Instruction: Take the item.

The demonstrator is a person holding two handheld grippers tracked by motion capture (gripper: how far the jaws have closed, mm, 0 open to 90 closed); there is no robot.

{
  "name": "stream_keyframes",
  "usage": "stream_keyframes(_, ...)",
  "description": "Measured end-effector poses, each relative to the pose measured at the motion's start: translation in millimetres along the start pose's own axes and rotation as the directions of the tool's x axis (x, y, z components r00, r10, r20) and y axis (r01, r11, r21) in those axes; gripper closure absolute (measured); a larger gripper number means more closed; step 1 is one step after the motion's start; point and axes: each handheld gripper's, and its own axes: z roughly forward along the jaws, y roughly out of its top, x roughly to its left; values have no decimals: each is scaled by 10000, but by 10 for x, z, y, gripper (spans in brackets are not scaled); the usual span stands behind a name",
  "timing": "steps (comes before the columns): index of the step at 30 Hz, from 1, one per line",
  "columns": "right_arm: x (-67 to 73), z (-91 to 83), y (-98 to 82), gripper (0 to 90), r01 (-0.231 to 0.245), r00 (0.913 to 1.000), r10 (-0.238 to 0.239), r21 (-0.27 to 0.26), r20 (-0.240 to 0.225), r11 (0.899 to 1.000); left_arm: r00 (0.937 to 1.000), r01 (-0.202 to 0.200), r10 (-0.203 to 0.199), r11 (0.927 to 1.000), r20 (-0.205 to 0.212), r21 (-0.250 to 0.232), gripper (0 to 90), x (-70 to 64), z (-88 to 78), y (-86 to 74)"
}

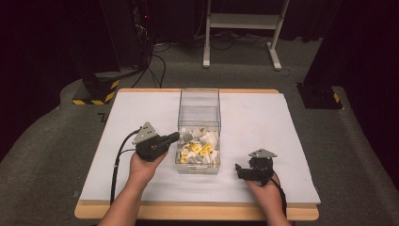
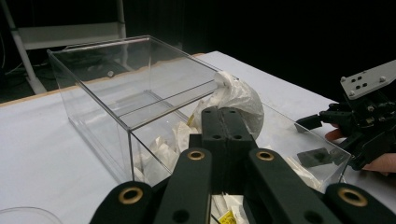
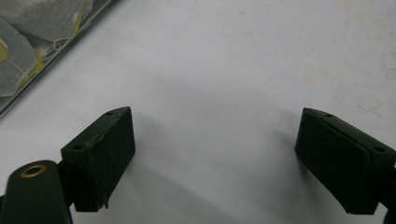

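At mid-frame of the high view, the left tongs (image 1: 175,137), closed together and holding nothing, hung at the clear box (image 1: 199,101) of tea bags (image 1: 196,149); a nudge risked shoving it. The right tongs (image 1: 239,170) rested spread apart on the desk (image 1: 141,108).

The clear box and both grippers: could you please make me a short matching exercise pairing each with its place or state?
Things:
1. left gripper
2. right gripper
3. clear box
4. tea bags

States:
A. open, above bare table
B. heaped in the box's near end
C. shut, at the box's rim
D. mid-table, far end bare

Pairs: 1-C, 2-A, 3-D, 4-B
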Motion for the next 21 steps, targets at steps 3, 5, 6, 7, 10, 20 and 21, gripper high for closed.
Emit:
stream_keyframes(3,0,0,0,120,2,10000,-2,0,0,10000,10000,29,-29,9999,-7,-101,900,15,-21,15)
stream_keyframes(5,0,0,0,119,2,10000,-2,1,0,10000,10000,45,-45,9999,-1,-118,900,21,-28,18)
stream_keyframes(6,0,0,0,120,1,10000,-1,1,-1,10000,10000,54,-55,9999,-21,-106,900,27,-35,21)
stream_keyframes(7,0,0,0,120,1,10000,-1,1,-1,10000,10000,50,-51,9999,-34,-104,900,32,-38,23)
stream_keyframes(10,0,0,0,120,-2,10000,2,-5,5,10000,10000,67,-68,9999,-72,-158,900,41,-54,36)
stream_keyframes(20,0,0,0,120,0,10000,0,1,2,10000,9996,121,-132,9991,-263,-409,900,111,-149,92)
stream_keyframes(21,0,0,0,120,1,10000,-1,0,-2,10000,9995,128,-141,9990,-287,-438,900,118,-159,96)
